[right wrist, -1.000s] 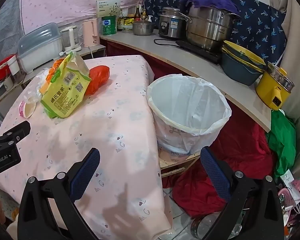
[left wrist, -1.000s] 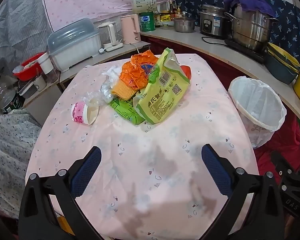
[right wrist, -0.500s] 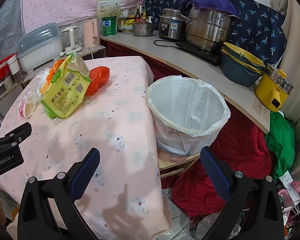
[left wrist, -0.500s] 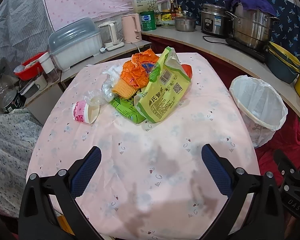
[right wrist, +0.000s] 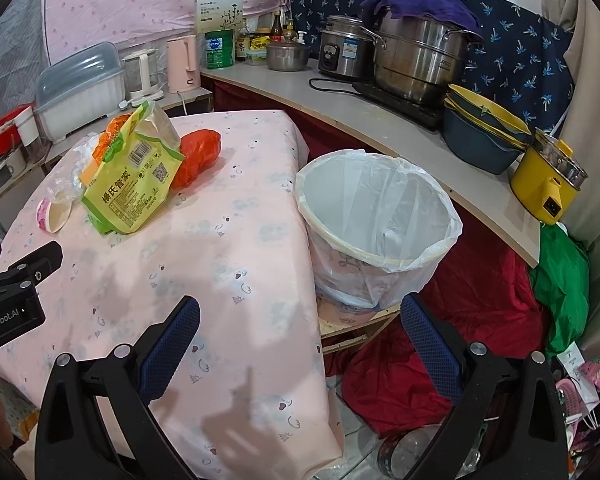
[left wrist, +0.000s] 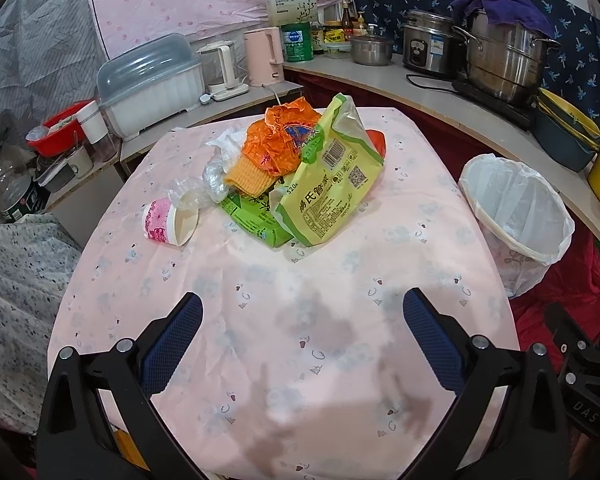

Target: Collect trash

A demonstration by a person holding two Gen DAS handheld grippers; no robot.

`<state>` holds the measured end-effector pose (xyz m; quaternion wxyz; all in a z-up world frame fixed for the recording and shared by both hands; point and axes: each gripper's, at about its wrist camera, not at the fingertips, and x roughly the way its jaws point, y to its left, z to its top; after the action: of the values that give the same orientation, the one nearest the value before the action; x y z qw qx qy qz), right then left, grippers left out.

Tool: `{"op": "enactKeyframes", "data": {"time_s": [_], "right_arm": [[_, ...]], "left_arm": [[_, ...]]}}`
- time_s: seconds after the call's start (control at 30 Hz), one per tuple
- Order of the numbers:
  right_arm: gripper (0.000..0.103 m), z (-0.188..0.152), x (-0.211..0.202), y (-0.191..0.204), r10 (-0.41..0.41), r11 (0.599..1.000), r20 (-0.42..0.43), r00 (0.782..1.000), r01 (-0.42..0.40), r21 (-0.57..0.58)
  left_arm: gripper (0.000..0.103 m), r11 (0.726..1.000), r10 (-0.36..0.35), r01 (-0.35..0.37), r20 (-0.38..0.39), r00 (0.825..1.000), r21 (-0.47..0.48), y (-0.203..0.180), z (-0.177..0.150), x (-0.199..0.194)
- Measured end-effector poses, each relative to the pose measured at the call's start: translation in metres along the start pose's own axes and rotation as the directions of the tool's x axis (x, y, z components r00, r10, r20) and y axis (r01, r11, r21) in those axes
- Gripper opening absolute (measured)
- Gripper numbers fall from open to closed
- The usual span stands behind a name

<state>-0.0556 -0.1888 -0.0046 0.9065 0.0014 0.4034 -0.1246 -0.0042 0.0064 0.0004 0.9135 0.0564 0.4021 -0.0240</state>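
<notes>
The left gripper (left wrist: 302, 322) hangs above the near part of a surface covered with a pale pink patterned cloth (left wrist: 260, 320), its blue-padded jaws spread wide with nothing between them. The right gripper (right wrist: 299, 322) hangs over the right edge of the same cloth, jaws likewise spread wide and empty, with the cloth under its left finger and the red fabric on the floor (right wrist: 480, 300) under the right one.

The trash lies in a heap on the far half of the surface, well apart from both grippers. Nearest the front is a large yellow-green printed plastic food bag (left wrist: 328, 196), leaning over a flat green packet (left wrist: 256, 220). Behind them sits a crumpled orange foil wrapper (left wrist: 280, 140) above a ribbed orange-yellow piece (left wrist: 246, 178), with clear crumpled plastic film (left wrist: 216, 172) to the left. A pink-and-white paper cup (left wrist: 168, 224) lies on its side at the left end of the heap, its mouth facing right. In the right wrist view a red-orange plastic bag (right wrist: 198, 156) shows just behind the yellow-green bag.

A round bin lined with a white plastic bag (right wrist: 376, 224) stands just beside the right edge of the surface, lower than it, and its liner looks empty.
</notes>
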Motion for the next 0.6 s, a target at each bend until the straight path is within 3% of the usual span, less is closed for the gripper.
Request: {"op": "enactKeyframes", "data": {"time_s": [0.6], "right_arm": [[0.096, -0.0007, 0.0002, 0.0012, -0.002, 1.0, -0.001, 1.0, 0.001, -0.002]], "left_arm": [[0.096, 1.0, -0.003, 0.003, -0.007, 1.0, -0.015, 0.0046, -0.0032, 0.005]]}}
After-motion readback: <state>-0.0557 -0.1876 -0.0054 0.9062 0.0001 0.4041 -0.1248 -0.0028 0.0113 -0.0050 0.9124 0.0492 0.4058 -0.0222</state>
